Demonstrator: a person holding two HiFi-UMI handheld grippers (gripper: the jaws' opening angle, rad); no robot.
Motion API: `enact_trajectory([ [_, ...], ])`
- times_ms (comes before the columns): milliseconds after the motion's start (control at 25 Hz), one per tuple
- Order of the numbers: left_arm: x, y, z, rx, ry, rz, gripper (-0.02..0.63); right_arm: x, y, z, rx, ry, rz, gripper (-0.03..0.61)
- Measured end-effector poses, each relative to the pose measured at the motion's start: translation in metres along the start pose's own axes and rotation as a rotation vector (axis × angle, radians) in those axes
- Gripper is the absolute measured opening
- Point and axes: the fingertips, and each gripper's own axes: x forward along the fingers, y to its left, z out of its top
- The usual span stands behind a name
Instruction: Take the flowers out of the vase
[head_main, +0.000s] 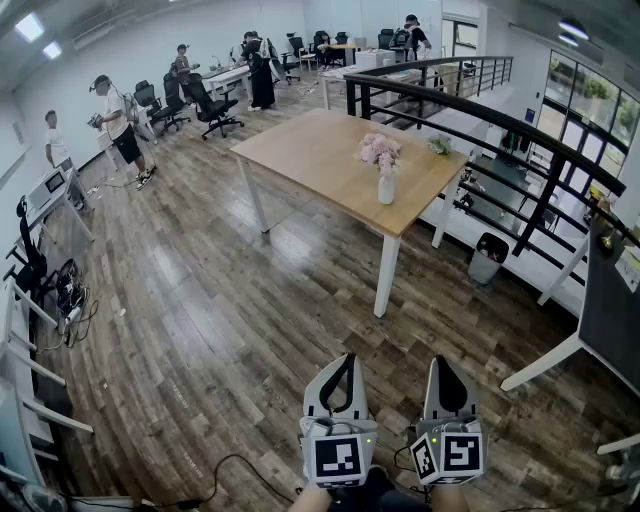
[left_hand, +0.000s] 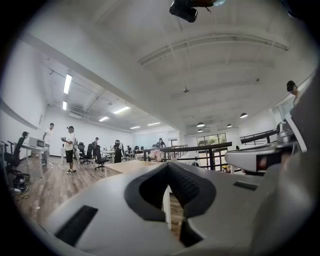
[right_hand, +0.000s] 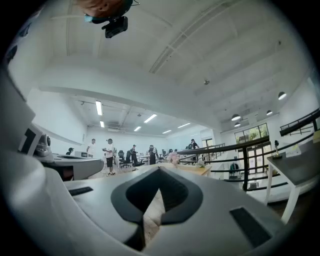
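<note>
The pink flowers (head_main: 380, 151) stand upright in the white vase (head_main: 386, 189), near the right edge of the wooden worktop (head_main: 310, 150). The left gripper (head_main: 343, 362) and right gripper (head_main: 445, 364) are side by side over the floor (head_main: 220, 330), well apart from the worktop. Both sets of jaws are clenched together and hold nothing.

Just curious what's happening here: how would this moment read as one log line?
stage: not started | flowers: in vase on table | left gripper: fingers shut, empty, far from table | right gripper: fingers shut, empty
</note>
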Motion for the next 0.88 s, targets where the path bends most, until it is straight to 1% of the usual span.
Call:
enact_trajectory([
  [520, -0.001, 0.004, -0.002, -0.004, -0.003, 0.013, 0.035, 0.002, 0.001, -0.004, 0.006, 0.002, -0.001, -0.002],
  [760, 0.004, -0.002, -0.003, 0.001, 0.001, 0.021, 0.037, 0.004, -0.009, -0.003, 0.003, -0.007, -0.009, -0.002],
  [880, 0.007, -0.005, -0.001, 0.014, -0.015, 0.033, 0.035, 0.006, -0.014, -0.003, 0.002, -0.005, 0.001, -0.002],
])
